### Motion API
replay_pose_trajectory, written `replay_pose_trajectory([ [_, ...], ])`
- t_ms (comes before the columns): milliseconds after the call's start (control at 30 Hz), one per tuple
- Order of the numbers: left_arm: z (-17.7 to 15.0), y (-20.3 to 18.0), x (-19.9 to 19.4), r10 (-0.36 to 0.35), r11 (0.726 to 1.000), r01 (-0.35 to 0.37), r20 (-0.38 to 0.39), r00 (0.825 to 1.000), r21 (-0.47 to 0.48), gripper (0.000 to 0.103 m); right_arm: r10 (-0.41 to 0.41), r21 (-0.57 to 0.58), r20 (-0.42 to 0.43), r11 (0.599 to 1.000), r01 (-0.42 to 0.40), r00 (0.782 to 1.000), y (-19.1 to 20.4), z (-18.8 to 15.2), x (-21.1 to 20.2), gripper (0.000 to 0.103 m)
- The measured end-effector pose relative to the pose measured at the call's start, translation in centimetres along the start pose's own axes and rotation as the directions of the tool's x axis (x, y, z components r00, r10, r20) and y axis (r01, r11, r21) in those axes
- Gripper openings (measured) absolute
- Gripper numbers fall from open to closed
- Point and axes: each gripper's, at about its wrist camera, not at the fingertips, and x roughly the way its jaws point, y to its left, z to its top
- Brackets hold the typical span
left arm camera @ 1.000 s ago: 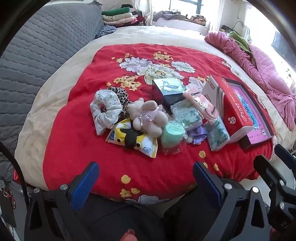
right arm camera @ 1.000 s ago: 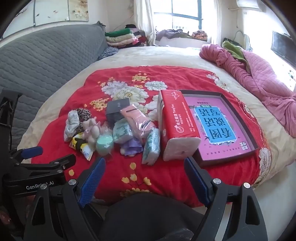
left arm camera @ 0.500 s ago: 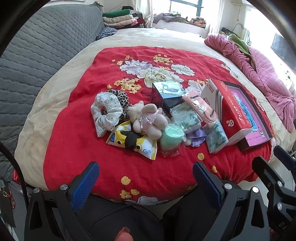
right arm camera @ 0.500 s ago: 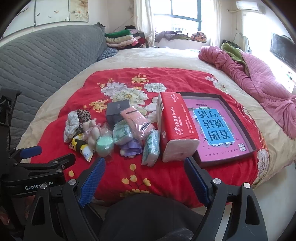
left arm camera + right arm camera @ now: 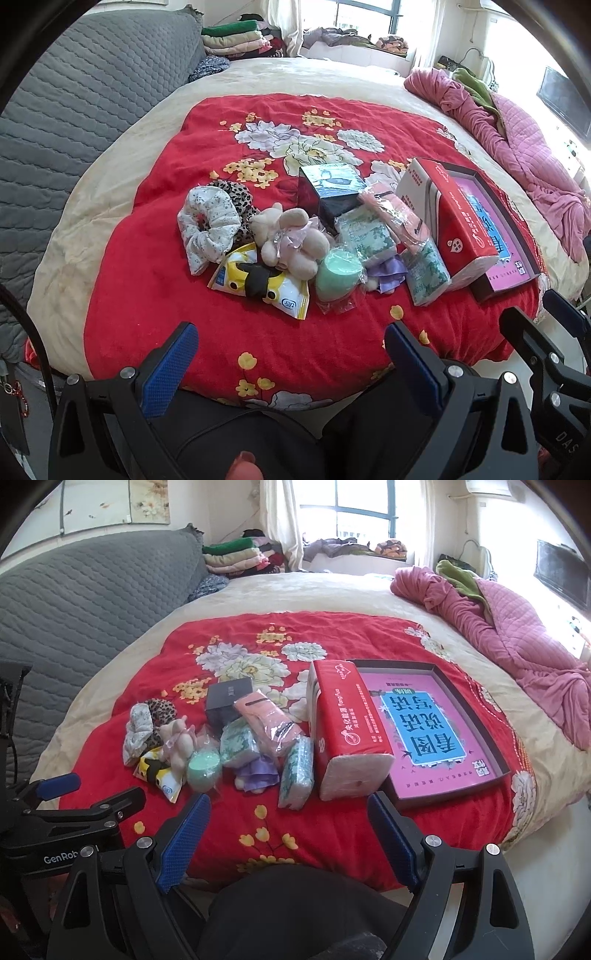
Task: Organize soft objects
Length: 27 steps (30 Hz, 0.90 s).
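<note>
A heap of soft things lies on the red floral blanket (image 5: pixel 155 280): a white scrunchie (image 5: pixel 207 225) over a leopard one, a beige plush toy (image 5: pixel 291 240), a yellow-black pouch (image 5: pixel 258 284), a mint puff (image 5: pixel 338 273), tissue packs (image 5: pixel 424 273) and a pink packet (image 5: pixel 395 218). A red tissue box (image 5: pixel 343 727) leans against an open box lid with a pink panel (image 5: pixel 428 727). My left gripper (image 5: pixel 288 354) and right gripper (image 5: pixel 288 823) both hover open before the bed's near edge, holding nothing.
A dark cube box (image 5: pixel 332 192) stands behind the heap. A grey quilted headboard (image 5: pixel 74 110) runs along the left, a crumpled pink quilt (image 5: pixel 517 635) lies at the right, and folded clothes (image 5: pixel 236 557) are stacked at the far end. A person's dark-clothed lap sits below both grippers.
Both cameras have tilted up and drawn back slightly, so the bed and heap sit a little lower and smaller. Nothing on the bed has moved; both grippers stay open.
</note>
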Motion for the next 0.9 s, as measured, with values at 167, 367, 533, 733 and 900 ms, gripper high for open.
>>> replay_pose_trajectory([
  [167, 0.02, -0.01, -0.03, -0.001, 1.000, 0.001, 0.003, 1.000, 0.002, 0.101, -0.001, -0.001, -0.001, 1.000, 0.001, 1.000, 0.09, 0.02, 0.01, 0.087],
  [367, 0.02, -0.10, -0.30, -0.005, 1.000, 0.005, 0.008, 1.000, 0.008, 0.101, -0.005, -0.007, 0.000, 1.000, 0.005, 1.000, 0.17, 0.03, 0.10, 0.087],
  [533, 0.00, -0.08, -0.35, -0.006, 1.000, 0.006, 0.005, 1.000, 0.007, 0.101, -0.009, -0.008, -0.003, 1.000, 0.009, 1.000, 0.31, 0.08, 0.11, 0.087],
  [733, 0.00, 0.05, -0.40, -0.004, 1.000, 0.004, 0.006, 1.000, 0.008, 0.101, -0.010, -0.008, -0.003, 1.000, 0.010, 1.000, 0.35, 0.07, 0.16, 0.087],
  [900, -0.01, 0.12, -0.33, -0.001, 1.000, 0.001, 0.002, 1.000, 0.004, 0.101, -0.009, -0.008, -0.003, 1.000, 0.009, 1.000, 0.37, 0.05, 0.21, 0.087],
])
